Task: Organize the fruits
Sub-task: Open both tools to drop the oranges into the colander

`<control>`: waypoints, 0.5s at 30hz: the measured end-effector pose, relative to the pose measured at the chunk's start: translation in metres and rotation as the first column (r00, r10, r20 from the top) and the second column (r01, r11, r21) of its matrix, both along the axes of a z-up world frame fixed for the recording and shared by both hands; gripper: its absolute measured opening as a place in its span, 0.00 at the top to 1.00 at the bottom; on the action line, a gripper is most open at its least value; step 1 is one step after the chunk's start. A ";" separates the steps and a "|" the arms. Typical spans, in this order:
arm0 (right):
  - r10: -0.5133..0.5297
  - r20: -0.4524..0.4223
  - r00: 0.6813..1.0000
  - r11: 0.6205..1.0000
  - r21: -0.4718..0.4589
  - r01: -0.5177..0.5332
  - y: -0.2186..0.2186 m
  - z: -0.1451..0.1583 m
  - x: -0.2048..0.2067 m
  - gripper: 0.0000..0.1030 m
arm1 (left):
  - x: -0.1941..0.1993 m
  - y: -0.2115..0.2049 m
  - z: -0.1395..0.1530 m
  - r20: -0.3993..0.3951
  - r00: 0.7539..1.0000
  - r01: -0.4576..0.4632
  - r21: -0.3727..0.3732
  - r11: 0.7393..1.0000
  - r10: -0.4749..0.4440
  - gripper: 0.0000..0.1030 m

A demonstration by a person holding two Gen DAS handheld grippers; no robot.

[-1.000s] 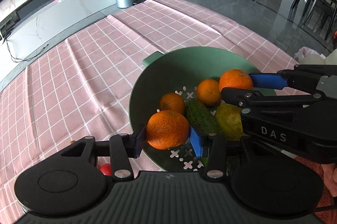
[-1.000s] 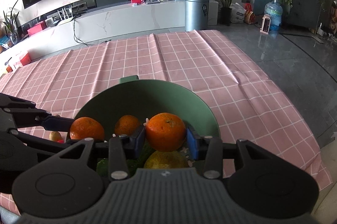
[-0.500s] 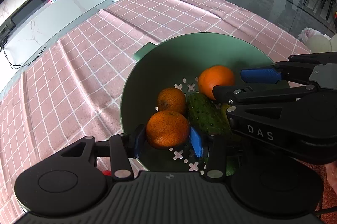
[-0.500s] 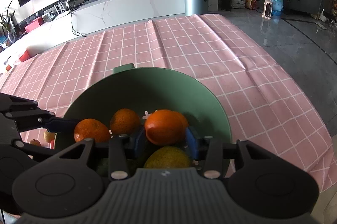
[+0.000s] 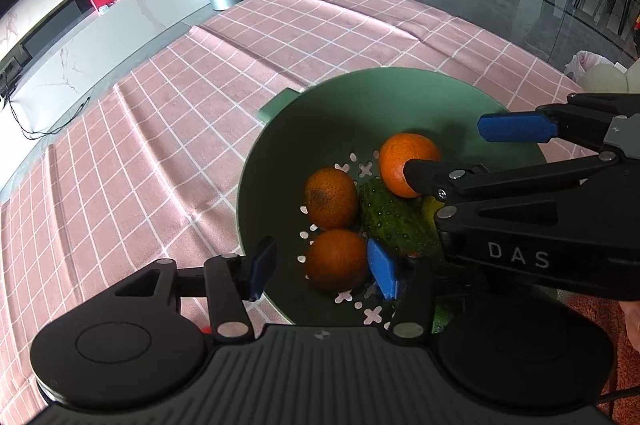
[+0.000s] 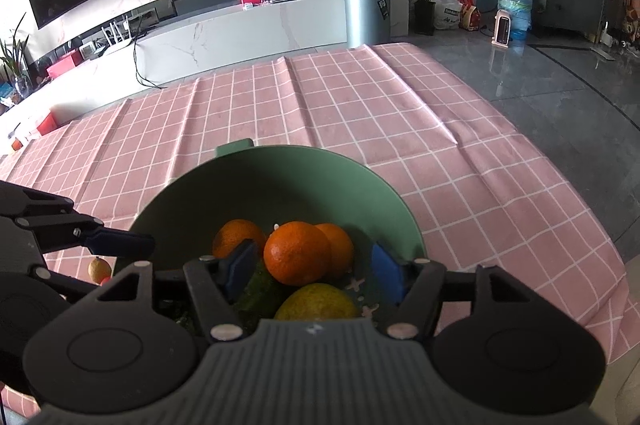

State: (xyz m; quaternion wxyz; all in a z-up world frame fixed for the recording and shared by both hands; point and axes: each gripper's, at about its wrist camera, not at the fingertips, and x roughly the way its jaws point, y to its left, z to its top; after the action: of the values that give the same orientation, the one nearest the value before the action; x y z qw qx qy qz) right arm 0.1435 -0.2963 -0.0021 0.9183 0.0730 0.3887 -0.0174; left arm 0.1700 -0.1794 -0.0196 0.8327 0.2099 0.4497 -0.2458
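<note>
Three oranges sit in the green bowl (image 5: 280, 161) near the tablecloth's (image 5: 160, 129) right edge: one (image 5: 336, 259) between the left gripper (image 5: 320, 269), one (image 6: 296, 253) between the right gripper (image 6: 316, 271). Both grippers' jaws are opening, pads clear, apparently releasing fruit to collect it there. The cucumber (image 5: 394, 221) lies among them, its long axis running toward the near rim

1. Far half of the green bowl (image 6: 280, 181) lies bare — room to dip in.
2. Near half is crowded: oranges (image 6: 298, 252), cucumber (image 5: 394, 221).
3. Pink cloth (image 6: 400, 113) beyond — wide open.
</note>
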 end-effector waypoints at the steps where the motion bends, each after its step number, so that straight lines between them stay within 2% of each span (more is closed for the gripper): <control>1: -0.006 0.003 1.000 1.000 0.010 0.005 -0.002 0.001 -0.001 0.40 | -0.001 0.001 0.002 0.007 1.000 0.000 0.000 1.000 0.000 0.39; 9: -0.051 0.057 0.997 0.998 0.050 0.048 -0.006 0.012 -0.018 0.37 | -0.014 0.015 0.020 0.061 0.998 -0.023 -0.027 0.999 0.024 0.38; 15: -0.071 0.096 0.993 0.995 0.081 0.064 0.003 0.022 -0.036 0.37 | -0.029 0.037 0.039 0.102 0.992 -0.067 -0.081 0.994 0.075 0.38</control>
State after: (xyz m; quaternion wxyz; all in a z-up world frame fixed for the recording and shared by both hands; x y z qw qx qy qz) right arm 0.1079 -0.2933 0.0201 0.9317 0.1226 0.3407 -0.0296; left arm 0.1414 -0.1423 0.0197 0.8709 0.1738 0.4025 -0.2219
